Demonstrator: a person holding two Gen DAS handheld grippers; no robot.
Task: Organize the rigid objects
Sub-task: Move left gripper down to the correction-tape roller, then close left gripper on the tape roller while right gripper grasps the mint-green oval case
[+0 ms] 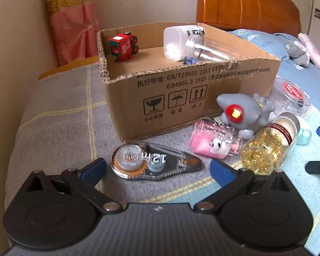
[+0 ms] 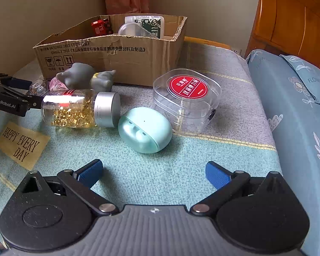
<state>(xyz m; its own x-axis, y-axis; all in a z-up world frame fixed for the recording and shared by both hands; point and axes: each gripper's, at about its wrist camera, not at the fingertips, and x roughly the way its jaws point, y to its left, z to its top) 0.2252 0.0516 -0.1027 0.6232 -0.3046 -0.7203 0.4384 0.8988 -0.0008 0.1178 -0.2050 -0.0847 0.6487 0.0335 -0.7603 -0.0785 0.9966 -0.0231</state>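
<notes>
My left claw (image 1: 157, 170) hangs spread wide with nothing between its pads, just above the correction tape dispenser (image 1: 153, 163), which lies flat on the bed right in front of the cardboard box (image 1: 181, 98). I judge the dispenser light, stiff and slick; I'd pinch across its narrow middle. My right claw (image 2: 153, 173) is apart too, empty. The dispenser's near edge sits partly behind my pads, its label blurred.

My left wrist camera looks steeply down past my left gripper (image 1: 157, 169), close to the bed. My right one angles likewise. Both catch the cardboard box (image 1: 189, 98) (image 2: 108, 61) ahead.
</notes>
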